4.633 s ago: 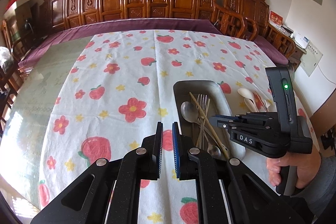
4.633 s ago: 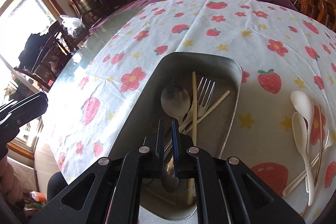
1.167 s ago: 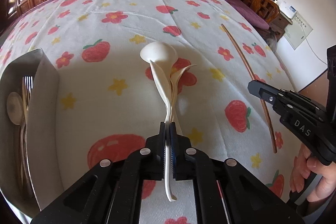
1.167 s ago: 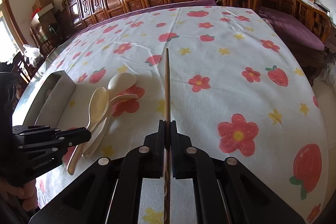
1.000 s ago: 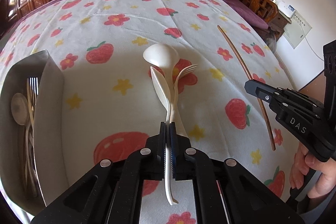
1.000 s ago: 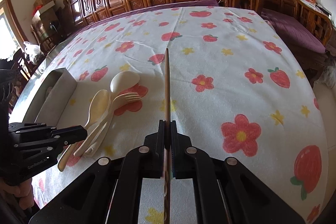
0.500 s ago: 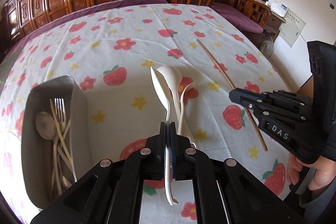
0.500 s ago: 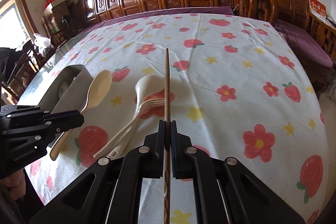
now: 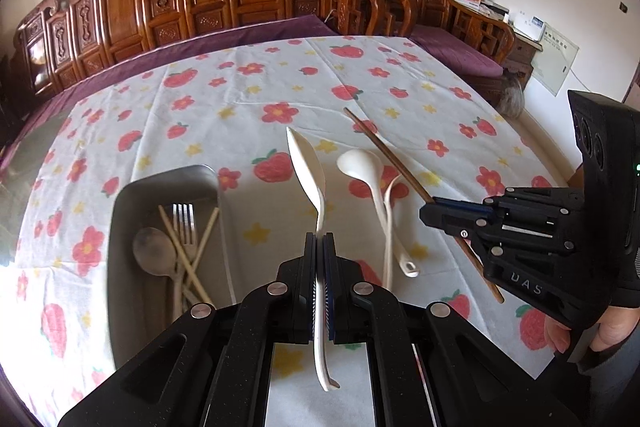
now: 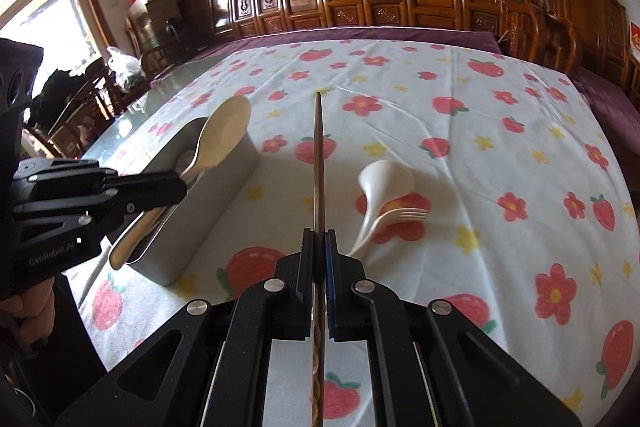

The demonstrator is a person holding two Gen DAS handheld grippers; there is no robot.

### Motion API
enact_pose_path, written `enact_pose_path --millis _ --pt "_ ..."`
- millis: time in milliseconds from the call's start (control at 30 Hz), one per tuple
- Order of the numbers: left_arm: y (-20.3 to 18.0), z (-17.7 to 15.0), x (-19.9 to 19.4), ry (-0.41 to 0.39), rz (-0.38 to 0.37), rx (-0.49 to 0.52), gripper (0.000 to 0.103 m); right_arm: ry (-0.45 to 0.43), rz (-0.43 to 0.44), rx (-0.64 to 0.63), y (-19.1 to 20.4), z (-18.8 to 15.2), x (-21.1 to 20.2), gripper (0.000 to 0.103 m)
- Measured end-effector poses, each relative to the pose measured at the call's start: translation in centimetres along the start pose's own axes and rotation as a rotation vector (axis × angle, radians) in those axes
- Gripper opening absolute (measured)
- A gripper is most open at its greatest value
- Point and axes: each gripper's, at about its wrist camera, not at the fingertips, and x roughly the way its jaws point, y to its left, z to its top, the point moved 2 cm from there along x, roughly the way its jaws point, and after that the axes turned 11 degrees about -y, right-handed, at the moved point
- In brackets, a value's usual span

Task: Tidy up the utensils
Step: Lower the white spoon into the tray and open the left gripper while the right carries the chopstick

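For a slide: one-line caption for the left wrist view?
Left gripper lifts a white spoon beside the metal tray; right gripper holds a brown chopstick.

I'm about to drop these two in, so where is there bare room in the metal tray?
The steel tray is bare along its right wall and far end. Its left-centre is crowded: grey metal spoon, metal fork and pale crossed chopsticks. Outside, bare cloth lies between tray and white ladle spoon.

2 white spoons (image 9: 306, 163), 1 white fork (image 9: 387, 227), 1 brown chopstick (image 9: 384, 147), 1 tray (image 9: 120, 227).
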Motion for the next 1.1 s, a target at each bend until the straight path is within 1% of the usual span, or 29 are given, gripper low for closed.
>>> enact_pose_path --millis 267,500,700,800,967,1100 --pt "3.2 -0.5 -0.3 -0.014 0.010 0.005 0.003 0.038 -0.003 -0.014 1.1 -0.7 1.3 0.006" --pt "5.9 -1.7 -0.2 -0.015 0.029 0.016 0.003 0.043 -0.001 -0.016 1.5 -1.0 2.0 0.006" --pt "8.3 -2.5 -0.2 -0.017 0.049 -0.008 0.003 0.041 0.006 0.009 1.8 -1.1 2.6 0.006" --pt "9.6 -3.1 0.1 -0.004 0.058 -0.030 0.003 0.031 0.001 0.024 1.8 -1.1 2.6 0.006" --pt "11.4 -3.9 0.8 0.023 0.084 -0.059 0.003 0.028 -0.025 0.014 2.0 -1.1 2.6 0.006" --pt "12.1 -4.2 1.3 0.033 0.095 -0.073 0.003 0.009 -0.032 -0.003 2.8 -0.9 2.1 0.006"
